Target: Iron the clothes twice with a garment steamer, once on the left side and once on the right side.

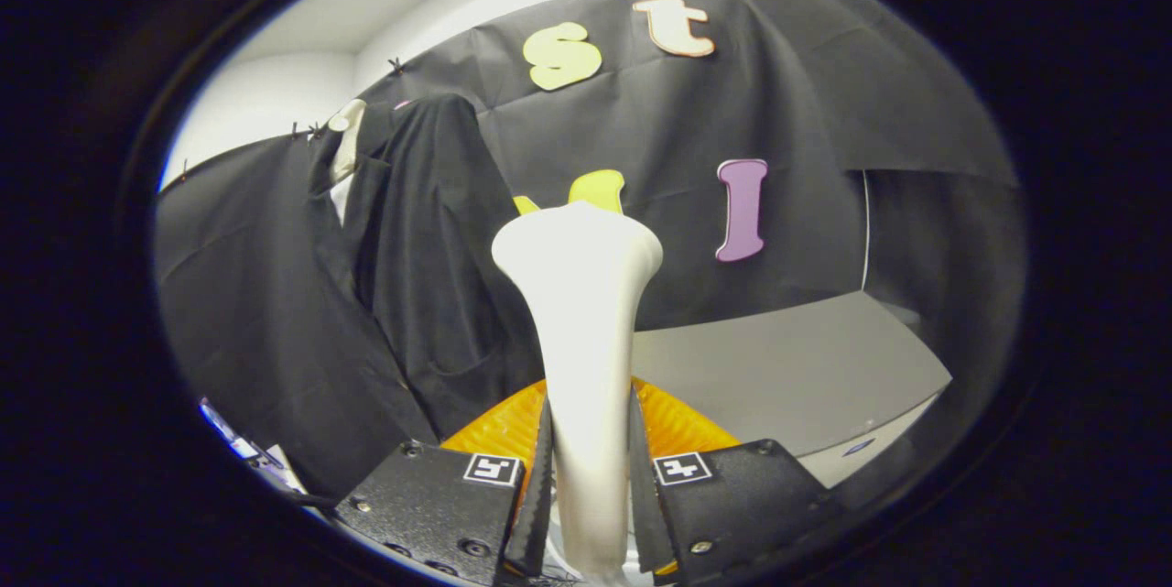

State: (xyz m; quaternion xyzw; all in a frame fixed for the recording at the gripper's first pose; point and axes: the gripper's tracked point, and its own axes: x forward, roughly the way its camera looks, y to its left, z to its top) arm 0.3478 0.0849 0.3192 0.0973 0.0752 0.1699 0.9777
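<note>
A white garment steamer [581,321] stands upright between my fingers, its flared head rising well beyond them. My gripper [591,477] is shut on the steamer's handle, with both fingers pressed against its sides. A black garment [421,266] hangs on a pale hanger [346,140] to the left of the steamer head and a little beyond it. The steamer head is apart from the cloth, with its face hidden from me.
A grey table [778,367] lies to the right beyond the fingers. Something orange and ribbed [673,427] sits just behind the fingers under the steamer. Black booth cloth backs the whole scene, with a white wall above it.
</note>
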